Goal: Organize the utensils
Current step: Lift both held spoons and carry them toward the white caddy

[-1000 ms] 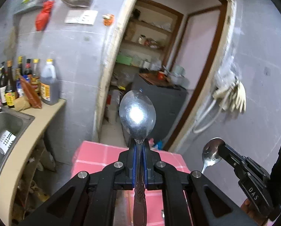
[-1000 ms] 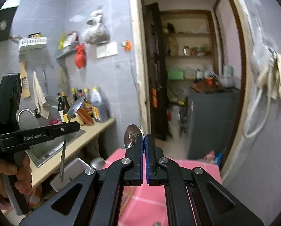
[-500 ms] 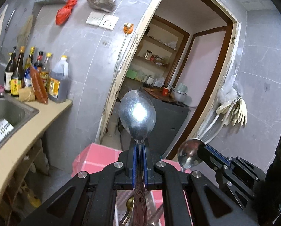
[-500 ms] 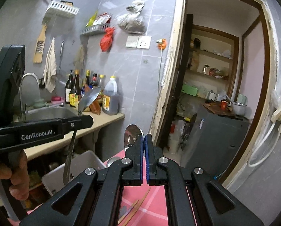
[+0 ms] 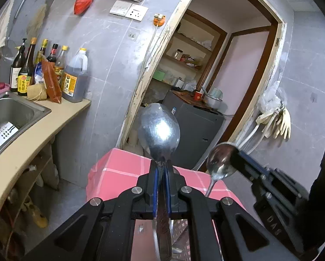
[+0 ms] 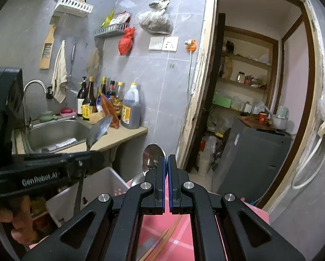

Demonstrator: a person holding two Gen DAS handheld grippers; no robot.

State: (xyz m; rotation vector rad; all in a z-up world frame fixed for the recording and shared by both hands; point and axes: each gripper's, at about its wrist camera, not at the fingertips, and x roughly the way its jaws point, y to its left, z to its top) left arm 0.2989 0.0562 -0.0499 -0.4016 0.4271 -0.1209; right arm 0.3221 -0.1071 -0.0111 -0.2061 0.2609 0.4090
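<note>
My left gripper (image 5: 161, 169) is shut on a large steel spoon (image 5: 160, 130), bowl up, its patterned handle running down between the blue pads. It also shows at the left of the right wrist view (image 6: 90, 156), with the spoon (image 6: 98, 130) tilted. My right gripper (image 6: 167, 163) is shut on a smaller steel spoon (image 6: 152, 155), held to the left of its pads; in the left wrist view this gripper (image 5: 238, 154) holds the small spoon (image 5: 220, 159) over the pink checked table (image 5: 119, 165).
A white perforated bin (image 6: 97, 184) stands at the table's left. Chopsticks (image 6: 160, 241) lie on the pink cloth. A counter (image 5: 27, 134) with steel sink (image 5: 5, 115) and sauce bottles (image 5: 73, 80) is left. A doorway (image 6: 249, 100) and grey cabinet (image 6: 251, 152) lie ahead.
Both grippers have tilted and shifted, so the views have swung a little lower and the bin and table show more. Each gripper still holds its spoon.
</note>
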